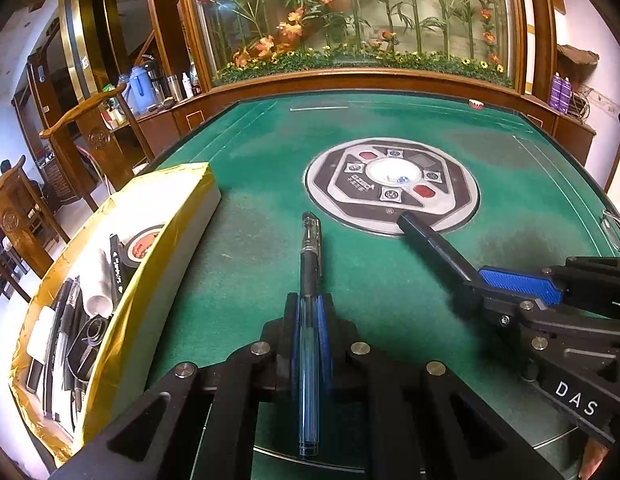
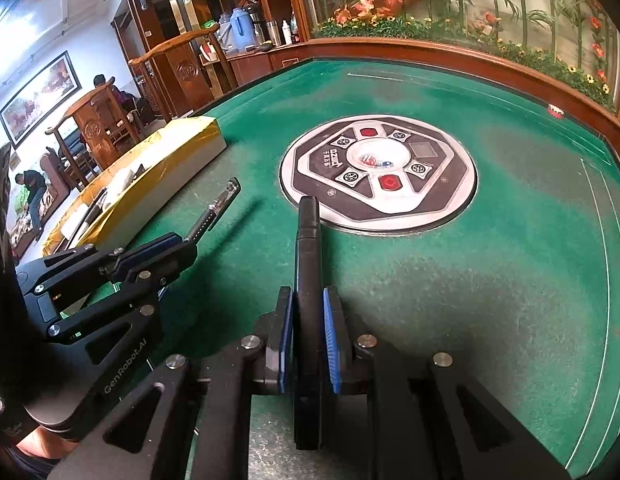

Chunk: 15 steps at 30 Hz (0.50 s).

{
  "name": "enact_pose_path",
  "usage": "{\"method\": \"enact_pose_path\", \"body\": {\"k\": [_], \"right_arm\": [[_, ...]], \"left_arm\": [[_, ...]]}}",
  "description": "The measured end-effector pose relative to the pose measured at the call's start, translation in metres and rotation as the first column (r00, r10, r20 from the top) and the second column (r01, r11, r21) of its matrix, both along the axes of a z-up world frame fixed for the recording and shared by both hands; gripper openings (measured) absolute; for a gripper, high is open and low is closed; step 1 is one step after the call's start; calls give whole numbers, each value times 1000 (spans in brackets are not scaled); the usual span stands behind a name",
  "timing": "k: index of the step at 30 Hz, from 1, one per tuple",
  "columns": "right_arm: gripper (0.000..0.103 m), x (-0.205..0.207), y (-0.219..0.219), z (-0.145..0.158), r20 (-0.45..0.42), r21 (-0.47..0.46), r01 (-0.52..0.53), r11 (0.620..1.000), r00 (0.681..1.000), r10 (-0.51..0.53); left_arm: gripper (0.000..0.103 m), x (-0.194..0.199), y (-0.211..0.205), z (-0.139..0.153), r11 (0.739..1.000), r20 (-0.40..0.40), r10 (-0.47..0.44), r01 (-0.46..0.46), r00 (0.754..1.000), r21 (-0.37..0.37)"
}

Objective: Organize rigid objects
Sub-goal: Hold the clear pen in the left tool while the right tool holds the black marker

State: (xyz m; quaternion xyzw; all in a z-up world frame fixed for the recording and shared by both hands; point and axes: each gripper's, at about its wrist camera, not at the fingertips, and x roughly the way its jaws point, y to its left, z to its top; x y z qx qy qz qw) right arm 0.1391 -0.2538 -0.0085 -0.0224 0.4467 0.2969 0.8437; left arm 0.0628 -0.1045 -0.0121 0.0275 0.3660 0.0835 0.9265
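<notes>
My left gripper (image 1: 307, 310) is shut on a clear blue gel pen (image 1: 310, 264) that points forward over the green table. It also shows in the right wrist view (image 2: 177, 252), with the pen (image 2: 217, 208) sticking out toward the box. My right gripper (image 2: 307, 304) is shut on a flat black marker-like bar (image 2: 307, 248) that points at the round centre panel. It shows in the left wrist view (image 1: 476, 280) holding the black bar (image 1: 434, 244). A gold-lined white box (image 1: 149, 280) at the left holds several pens, a tape roll and a white tube.
The green mahjong table (image 1: 269, 160) has a round control panel (image 1: 392, 184) at its centre and a raised wooden rim. Wooden chairs (image 1: 93, 136) stand beyond the left edge. A small red-white object (image 1: 476, 103) lies near the far rim.
</notes>
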Motion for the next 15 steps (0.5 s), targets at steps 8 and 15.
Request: {"method": "enact_pose_path", "body": {"k": [8, 15], "right_arm": [[14, -1, -1, 3, 7, 12, 8, 1000, 1000, -8], [14, -3, 1, 7, 15, 30, 12, 999, 1000, -12]], "left_arm": [[8, -4, 2, 6, 1000, 42, 16, -16, 999, 2], [8, -8, 3, 10, 1000, 73, 23, -23, 997, 0]]}}
